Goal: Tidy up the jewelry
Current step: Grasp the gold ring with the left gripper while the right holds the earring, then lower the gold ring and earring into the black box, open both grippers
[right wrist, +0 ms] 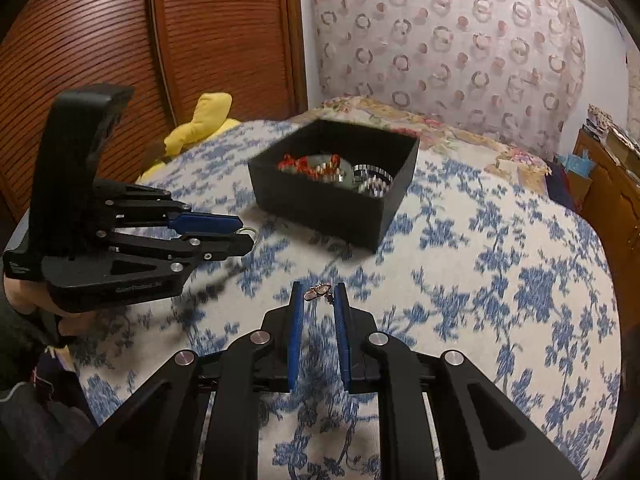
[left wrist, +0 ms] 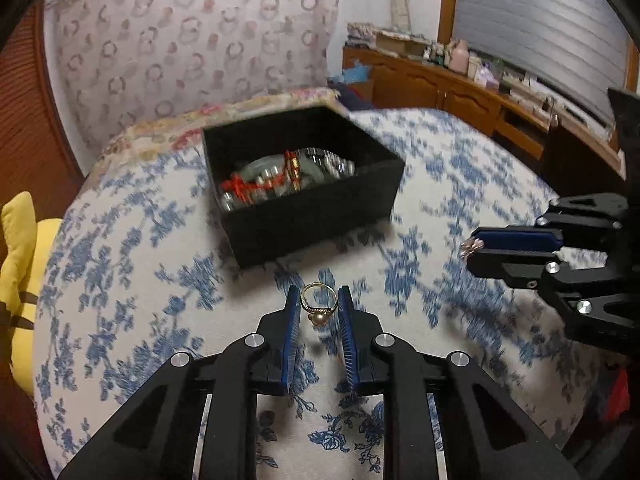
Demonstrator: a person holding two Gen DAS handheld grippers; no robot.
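Surface: blue-floral bedspread [left wrist: 460, 184], black box [left wrist: 304, 184] at centre.
Room: wooden doors [right wrist: 100, 40] upper left.
Left gripper [left wrist: 319, 300]: clamps gold ring [left wrist: 318, 300].
Right gripper [right wrist: 319, 292]: pinches small trinket [right wrist: 318, 291].

We see a gold ring [left wrist: 319, 303] with a pearl pinched upright between blue fingers [left wrist: 293, 322]. A small rose-gold piece [right wrist: 318, 291] sits clamped likewise. The open black box [left wrist: 304, 216] on the bed holds red-corded and silvery jewelry.

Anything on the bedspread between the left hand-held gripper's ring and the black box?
No. In the left wrist view, only bare blue-floral bedspread lies between the gold ring and the black box.
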